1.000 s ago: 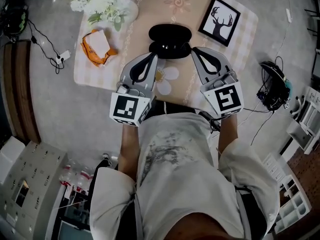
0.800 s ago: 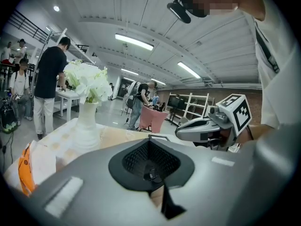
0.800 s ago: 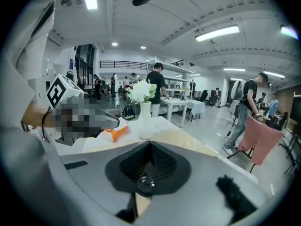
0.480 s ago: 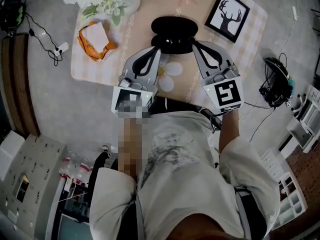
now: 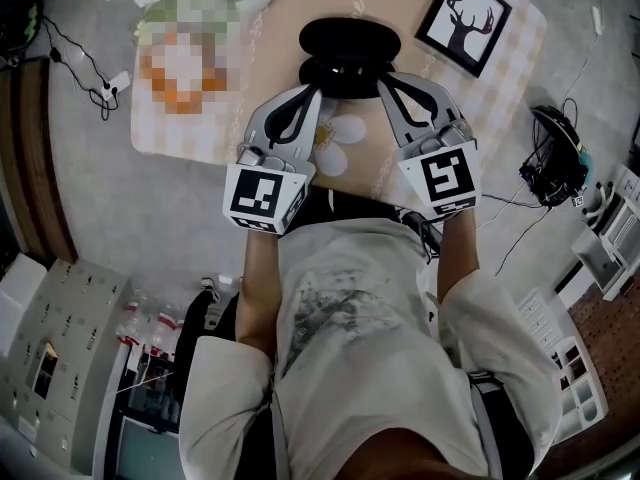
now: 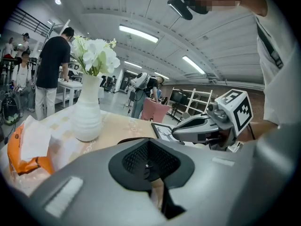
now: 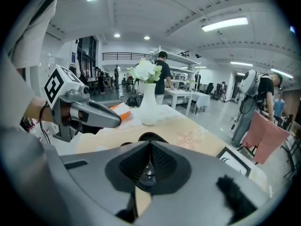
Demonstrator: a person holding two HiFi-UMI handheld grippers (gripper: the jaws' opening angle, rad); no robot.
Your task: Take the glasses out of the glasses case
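The black case [image 5: 350,40] sits open in the middle of the desk [image 5: 280,28], lid flipped back away from the person. Honestly can't make out the glasses in it from any view.

The left gripper [image 5: 316,90] and right gripper [image 5: 381,80] both point at the near half of the case, one at each end. Their tips are right at its edge, but I can't tell if they actually touch it. Each gripper's own view shows its jaws pressed together at the tips with nothing between them, just a sliver of desk showing through the gap lower down.

Other stuff on the desk:
- A white vase [image 6: 88,119] with white flowers is at the far left.
- An orange-and-white packet [image 6: 21,149] lies just beside the vase.
- A framed deer picture [image 5: 468,20] sits right of the case, near it but not touching.
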